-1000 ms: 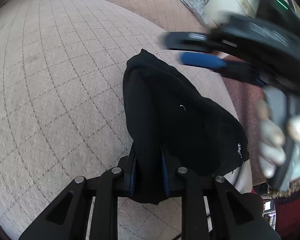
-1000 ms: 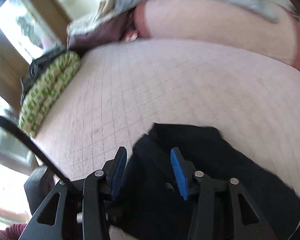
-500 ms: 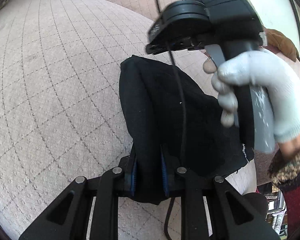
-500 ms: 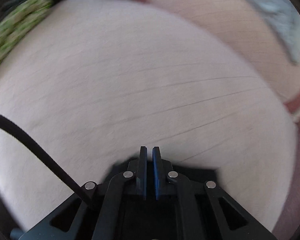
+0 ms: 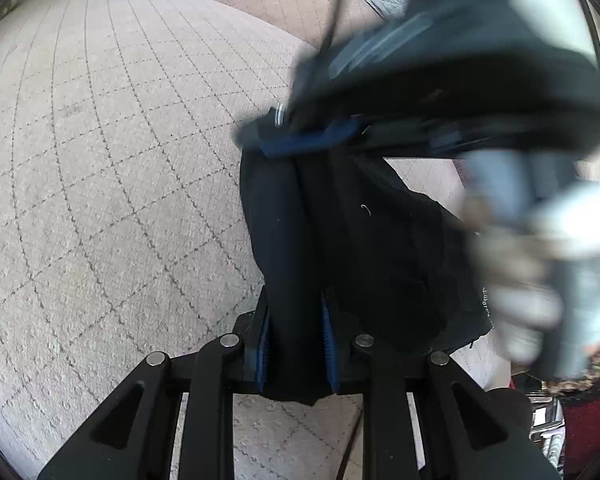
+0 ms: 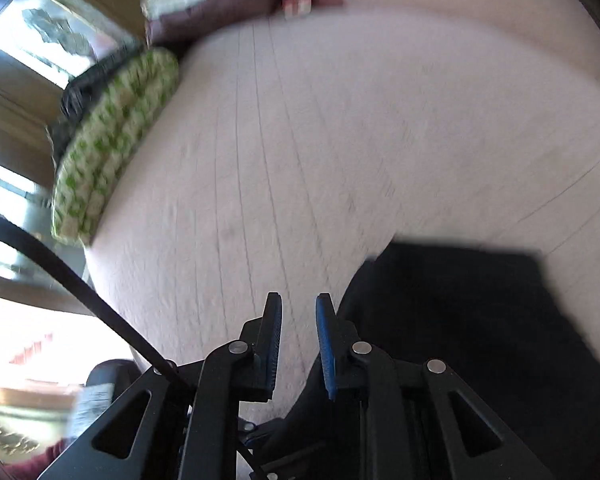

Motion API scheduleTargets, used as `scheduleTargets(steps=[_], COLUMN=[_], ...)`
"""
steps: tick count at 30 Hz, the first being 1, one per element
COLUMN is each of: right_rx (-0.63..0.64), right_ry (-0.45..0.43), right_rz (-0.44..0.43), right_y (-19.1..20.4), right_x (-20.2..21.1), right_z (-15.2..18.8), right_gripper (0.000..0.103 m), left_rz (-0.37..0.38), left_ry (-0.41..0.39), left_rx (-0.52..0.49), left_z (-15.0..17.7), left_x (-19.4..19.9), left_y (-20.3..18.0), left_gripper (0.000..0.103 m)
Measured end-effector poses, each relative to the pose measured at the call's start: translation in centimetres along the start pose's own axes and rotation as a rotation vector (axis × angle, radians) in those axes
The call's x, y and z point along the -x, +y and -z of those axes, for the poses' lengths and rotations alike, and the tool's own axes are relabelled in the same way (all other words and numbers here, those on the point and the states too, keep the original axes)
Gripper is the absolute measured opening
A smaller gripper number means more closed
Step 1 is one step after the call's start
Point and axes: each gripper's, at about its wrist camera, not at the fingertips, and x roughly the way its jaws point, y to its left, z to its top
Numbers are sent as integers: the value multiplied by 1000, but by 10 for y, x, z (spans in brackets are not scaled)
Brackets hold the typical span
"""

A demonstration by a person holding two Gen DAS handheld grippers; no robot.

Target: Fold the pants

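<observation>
Pants (image 5: 352, 240), black, bunched on bed (image 5: 100, 160) — mid-fold: left gripper (image 5: 296, 336) clamps near edge; right gripper (image 6: 298, 340), jaws narrowly parted, empty — next needs far-edge grasp.

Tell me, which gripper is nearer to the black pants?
Left. The left gripper is clamped on a fold of the black pants. The right gripper is open, over bare bed cover just beside them.

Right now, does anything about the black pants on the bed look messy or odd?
Yes. The black fabric pants lie bunched in an uneven heap on the quilted beige bedspread, not flat. The left tongs pinch one thick ridge of them. The right tongs are open and empty beside them.
</observation>
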Motion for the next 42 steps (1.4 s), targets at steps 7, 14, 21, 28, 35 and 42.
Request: scheduleTargets(steps=[7,14,21,28,35,42], right_rx=[-177,-60,23,-20,-130,-509], right_ry=[-304,-256,-236,-298,-410,-638], right_rz=[70,-14,93,214,910,579], right_y=[-49,-47,-48,-55,-111,-177], right_x=[53,71,38,54,129,212], right_z=[4,72,108,104,137,231], right_gripper=[19,23,35,2,16,53], left_rz=[18,14,9,-4,15,44], left_ry=[16,26,17,15,25,2], left_rx=[21,17,16,2,31,29], left_z=[5,7,6,10,8,10], left_x=[0,11,12,8,11,29], left_y=[5,16,18,8,11,12], left_gripper=[21,22,24,25,25,26])
